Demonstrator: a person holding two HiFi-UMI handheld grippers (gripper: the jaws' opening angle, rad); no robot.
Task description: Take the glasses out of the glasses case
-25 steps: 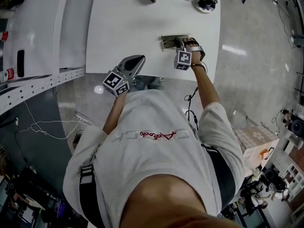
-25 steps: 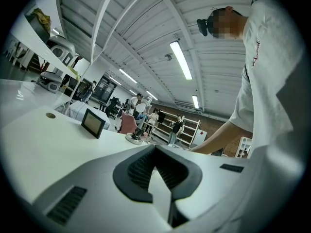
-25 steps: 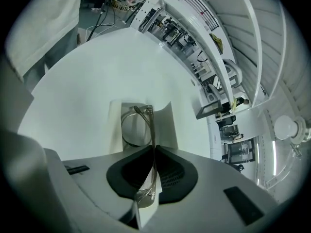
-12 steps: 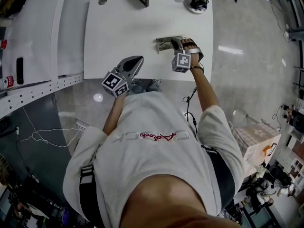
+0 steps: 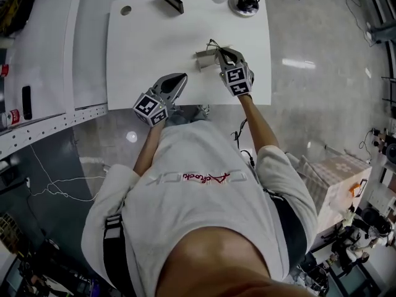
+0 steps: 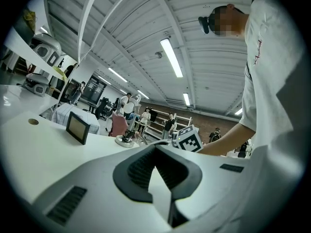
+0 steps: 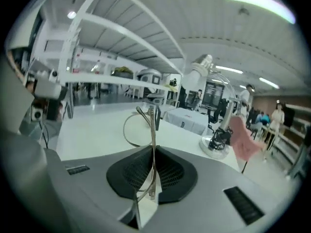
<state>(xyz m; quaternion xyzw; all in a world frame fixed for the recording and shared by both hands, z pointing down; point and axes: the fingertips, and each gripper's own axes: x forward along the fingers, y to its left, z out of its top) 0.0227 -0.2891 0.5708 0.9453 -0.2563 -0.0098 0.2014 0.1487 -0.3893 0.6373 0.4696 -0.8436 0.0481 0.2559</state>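
Right gripper (image 7: 152,152) is clamped on a thin wire arm of the glasses (image 7: 153,123), held in the air just over the case (image 5: 205,59) near the tabletop's (image 5: 154,48) right near corner. Best to lift straight and slow with no twist, since the narrow grip could let the frame pivot. Left gripper (image 6: 155,149) is closed on nothing at the near edge. The case is tiny in head view and its inside is unreadable. Lenses are barely visible.

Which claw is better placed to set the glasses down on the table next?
Right. The right claw is clamped on the glasses above the case; the left claw sits shut and empty at the table's near edge.
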